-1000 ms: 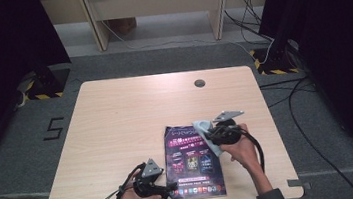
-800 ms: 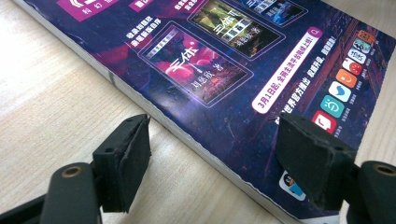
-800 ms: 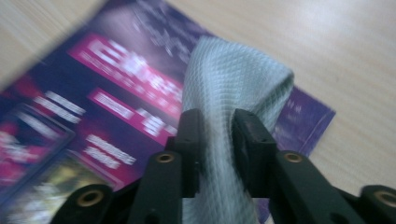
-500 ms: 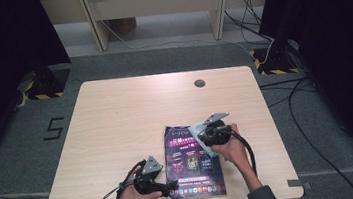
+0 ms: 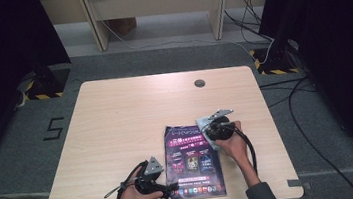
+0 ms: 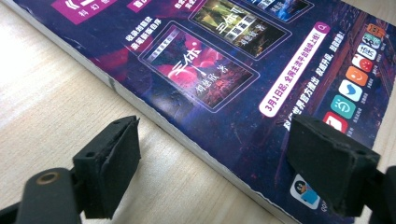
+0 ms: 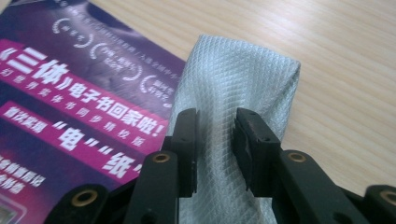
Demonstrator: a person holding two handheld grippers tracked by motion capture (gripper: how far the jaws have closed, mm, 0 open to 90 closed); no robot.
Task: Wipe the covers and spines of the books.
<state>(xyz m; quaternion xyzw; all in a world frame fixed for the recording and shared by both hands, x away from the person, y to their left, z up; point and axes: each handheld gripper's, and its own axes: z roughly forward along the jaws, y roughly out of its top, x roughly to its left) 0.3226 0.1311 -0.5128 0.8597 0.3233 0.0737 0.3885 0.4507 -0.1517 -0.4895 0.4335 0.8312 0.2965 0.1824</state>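
Note:
A magazine with a purple cover (image 5: 191, 160) lies flat near the table's front edge. My left gripper (image 5: 173, 186) rests low at its near left corner. Its jaws have just been opening and stand wide in the left gripper view (image 6: 215, 140), one pad over the bare wood, the other over the cover (image 6: 210, 60), neither pressing. My right gripper (image 5: 209, 135) is at the magazine's far right corner, shut on a pale grey woven cloth (image 7: 233, 79). Its jaws (image 7: 215, 126) have just been closing on the cloth, which hangs over the edge of the cover (image 7: 84, 84).
The light wooden table (image 5: 126, 120) has a round cable hole (image 5: 199, 83) near its far edge. Grey carpet surrounds it, with cables (image 5: 256, 25) on the floor at the right and desk legs beyond.
My right gripper has sunk a little toward the magazine's far right corner with the cloth in it. The left hand has stayed where it was.

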